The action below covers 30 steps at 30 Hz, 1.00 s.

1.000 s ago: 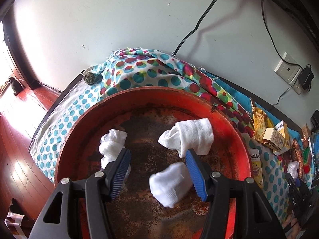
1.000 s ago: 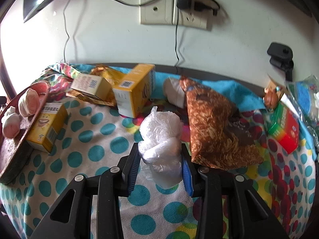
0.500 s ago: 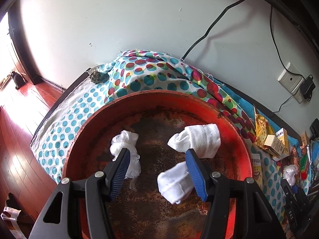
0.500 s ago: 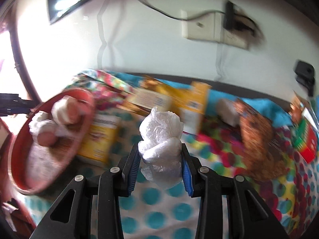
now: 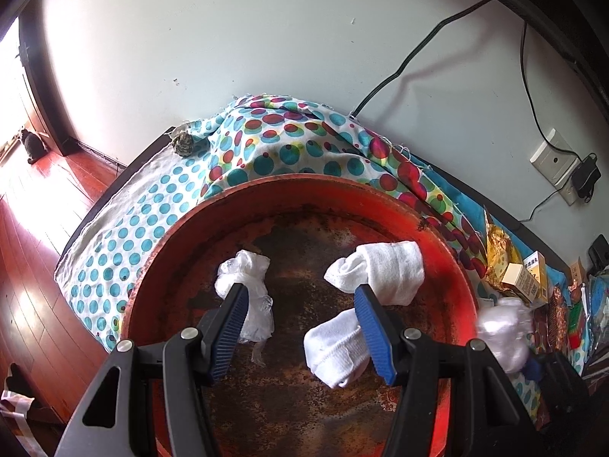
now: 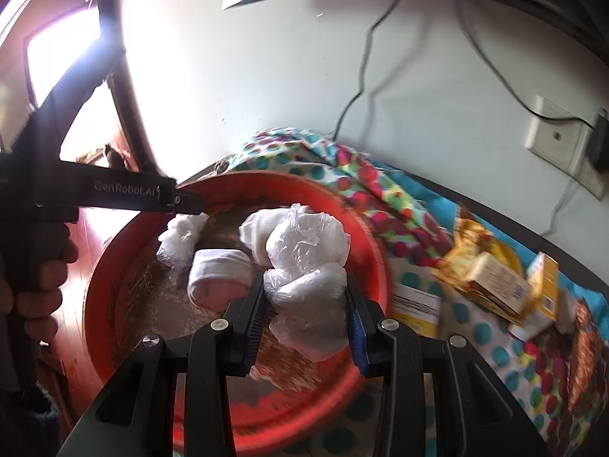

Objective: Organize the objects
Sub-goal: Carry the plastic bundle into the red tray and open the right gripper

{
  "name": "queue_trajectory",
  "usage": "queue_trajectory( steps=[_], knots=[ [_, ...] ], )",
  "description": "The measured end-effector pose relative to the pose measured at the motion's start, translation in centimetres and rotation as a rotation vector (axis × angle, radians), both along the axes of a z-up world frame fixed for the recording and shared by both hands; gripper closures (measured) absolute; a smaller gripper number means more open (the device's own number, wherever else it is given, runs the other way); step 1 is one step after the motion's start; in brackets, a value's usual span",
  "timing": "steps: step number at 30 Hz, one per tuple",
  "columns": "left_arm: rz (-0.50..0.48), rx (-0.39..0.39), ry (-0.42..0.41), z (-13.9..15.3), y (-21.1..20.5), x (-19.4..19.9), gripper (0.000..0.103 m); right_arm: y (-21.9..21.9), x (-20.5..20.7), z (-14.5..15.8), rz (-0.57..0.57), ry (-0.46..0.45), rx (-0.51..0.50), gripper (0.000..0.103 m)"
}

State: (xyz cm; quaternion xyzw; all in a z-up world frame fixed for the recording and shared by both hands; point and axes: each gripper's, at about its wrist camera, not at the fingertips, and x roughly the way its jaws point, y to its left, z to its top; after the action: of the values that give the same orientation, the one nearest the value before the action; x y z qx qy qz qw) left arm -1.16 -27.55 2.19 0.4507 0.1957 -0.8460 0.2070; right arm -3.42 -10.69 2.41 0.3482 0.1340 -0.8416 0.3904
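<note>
Over red tray, right gripper clamping plastic bundle

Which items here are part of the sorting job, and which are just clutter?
In the job:
- clear plastic-wrapped white bundle in right gripper
- round red tray
- two rolled white socks
- wrapped bundle in tray

Lying about:
- yellow boxes
- gold foil bag
- wall socket

White plastic-wrapped bundle clamped above red tray.
</note>
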Motion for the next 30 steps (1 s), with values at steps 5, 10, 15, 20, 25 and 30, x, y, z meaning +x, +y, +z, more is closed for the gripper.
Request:
queue_trajectory(
  steps=[5, 10, 15, 20, 25, 30],
  knots=[
    [0.018, 0.016, 0.006, -0.1, -0.8, 0.3, 0.043, -2.9, 0.0, -1.9, 0.020, -0.056, 0.045, 0.067],
    [0.028, 0.030, 0.003, -0.5, -1.3, 0.4, 0.043, -4.3, 0.1, -3.9, 0.026, -0.094, 0.088, 0.067],
    [0.028, 0.032, -0.001, -0.7, -1.4, 0.3, 0.043, -4.7, 0.3, -4.7, 0.033, -0.093, 0.110, 0.067],
    [0.030, 0.034, -0.003, -0.8, -1.4, 0.3, 0.043, -4.8, 0.4, -4.8, 0.028, -0.103, 0.108, 0.065],
    [0.028, 0.032, -0.010, -0.9, -1.2, 0.2, 0.043, -4.5, 0.4, -4.9, 0.031, -0.113, 0.097, 0.064],
    [0.024, 0.026, -0.012, -1.0, -1.0, 0.1, 0.043, -3.8, 0.2, -4.5, 0.026, -0.106, 0.075, 0.060]
  ],
)
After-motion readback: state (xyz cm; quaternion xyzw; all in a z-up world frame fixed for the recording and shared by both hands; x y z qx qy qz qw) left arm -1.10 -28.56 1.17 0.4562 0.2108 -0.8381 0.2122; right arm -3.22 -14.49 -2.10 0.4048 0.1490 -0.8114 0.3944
